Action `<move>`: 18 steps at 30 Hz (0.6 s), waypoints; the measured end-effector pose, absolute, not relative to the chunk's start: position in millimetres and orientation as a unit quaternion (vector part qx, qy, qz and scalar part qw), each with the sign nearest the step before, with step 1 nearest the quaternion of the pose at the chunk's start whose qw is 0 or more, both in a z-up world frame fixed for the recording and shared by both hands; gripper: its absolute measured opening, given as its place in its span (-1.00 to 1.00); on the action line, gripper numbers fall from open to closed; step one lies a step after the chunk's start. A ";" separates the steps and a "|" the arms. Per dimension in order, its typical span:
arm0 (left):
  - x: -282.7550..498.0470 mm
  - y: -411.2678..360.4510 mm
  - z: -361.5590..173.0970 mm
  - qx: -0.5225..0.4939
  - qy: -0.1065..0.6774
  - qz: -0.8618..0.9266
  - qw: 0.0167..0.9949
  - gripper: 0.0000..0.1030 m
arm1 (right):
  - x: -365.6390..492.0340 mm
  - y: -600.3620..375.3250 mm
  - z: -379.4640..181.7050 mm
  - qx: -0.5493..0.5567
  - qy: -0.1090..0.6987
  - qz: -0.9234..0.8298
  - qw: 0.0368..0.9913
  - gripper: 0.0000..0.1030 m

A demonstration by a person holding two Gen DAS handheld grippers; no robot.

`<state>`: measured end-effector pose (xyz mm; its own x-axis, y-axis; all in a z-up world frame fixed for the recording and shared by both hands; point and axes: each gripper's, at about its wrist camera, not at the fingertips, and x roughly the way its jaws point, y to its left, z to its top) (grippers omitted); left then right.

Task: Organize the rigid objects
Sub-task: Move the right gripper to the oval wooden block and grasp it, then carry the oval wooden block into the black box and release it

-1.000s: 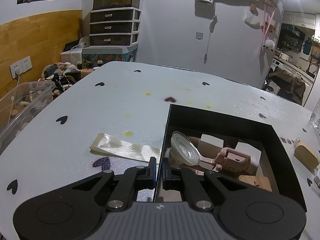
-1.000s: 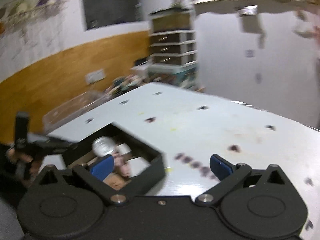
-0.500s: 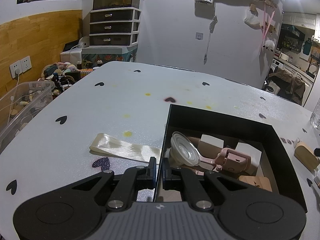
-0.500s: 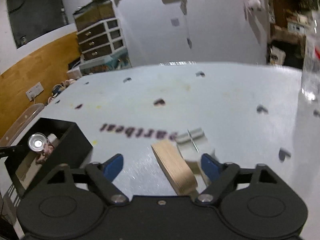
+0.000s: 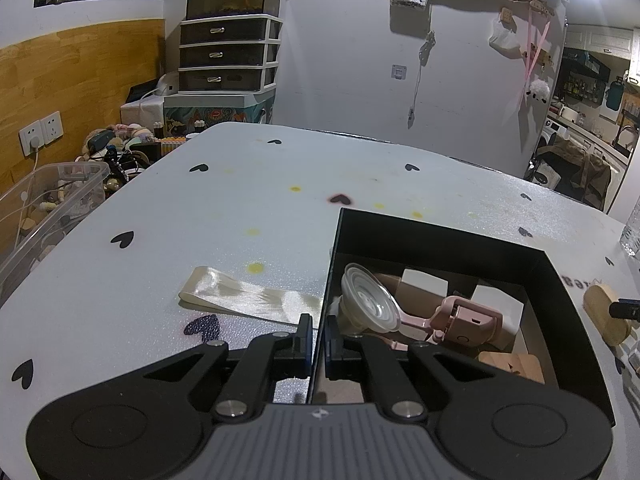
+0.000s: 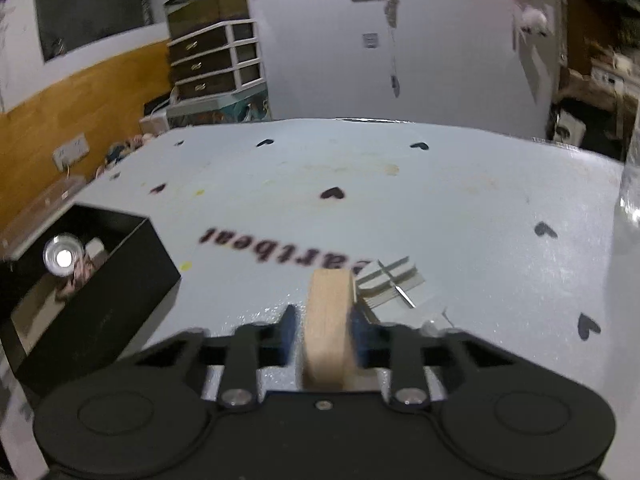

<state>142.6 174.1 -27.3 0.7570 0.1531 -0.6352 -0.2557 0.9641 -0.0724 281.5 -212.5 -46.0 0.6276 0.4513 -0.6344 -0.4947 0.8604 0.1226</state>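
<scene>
A: Where is the left tool (image 5: 316, 334)?
B: Pinched narrow on the near wall of the black box (image 5: 440, 236).
A: The right tool (image 6: 322, 334)?
B: Clamped around the wooden block (image 6: 329, 320), on the counter (image 6: 400, 200).

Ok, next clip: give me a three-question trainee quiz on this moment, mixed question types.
1. True or false: the left gripper is clamped on the near wall of the black box.
2. What sits between the fingers of the right gripper?
A. the cream ribbon
B. the wooden block
C. the pink gadget
3. Fill in: seen from the right wrist, the black box lies to the ___ of the wooden block.

Key: 1 true; 2 B; 3 left.
</scene>
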 end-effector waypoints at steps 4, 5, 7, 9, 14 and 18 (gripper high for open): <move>142.7 174.2 -27.3 -0.078 0.331 0.109 0.934 -0.90 | 254.5 -186.8 -45.0 -0.144 0.301 0.280 0.900 -0.51; 142.6 174.2 -27.3 -0.078 0.331 0.109 0.934 -0.90 | 250.7 -181.7 -43.8 -0.164 0.295 0.286 0.897 -0.51; 142.6 174.2 -27.3 -0.078 0.331 0.109 0.934 -0.90 | 241.0 -171.9 -42.9 -0.187 0.287 0.304 0.889 -0.51; 142.6 174.2 -27.2 -0.078 0.331 0.109 0.934 -0.90 | 235.4 -165.6 -40.7 -0.199 0.285 0.319 0.882 -0.49; 142.9 174.0 -27.2 -0.079 0.331 0.109 0.934 -0.90 | 223.7 -154.3 -37.5 -0.203 0.291 0.360 0.863 -0.16; 142.8 174.0 -27.2 -0.079 0.330 0.109 0.934 -0.90 | 215.1 -147.7 -32.8 -0.196 0.287 0.385 0.855 -0.22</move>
